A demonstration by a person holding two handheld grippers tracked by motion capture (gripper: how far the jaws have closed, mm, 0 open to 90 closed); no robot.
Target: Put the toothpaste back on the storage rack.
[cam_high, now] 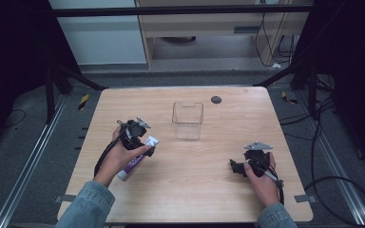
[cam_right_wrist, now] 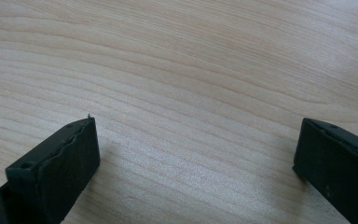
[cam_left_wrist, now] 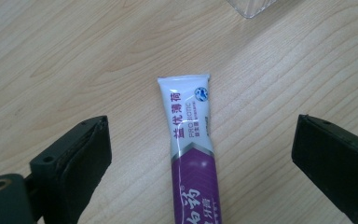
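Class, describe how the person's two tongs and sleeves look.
Both the left tongs and the right tongs are black, with two flat, blocky jaws, a grey three-cornered plate on top and a trailing black cable. The sleeves are blue denim.

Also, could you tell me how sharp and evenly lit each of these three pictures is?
High view: the table is evenly lit, the surroundings dark, and the clear box is faint. Left gripper view: the toothpaste tube has crisp print with a glare streak on it; the left tongs look soft. Right gripper view: wood grain is sharp, with soft shadows beside the right tongs.
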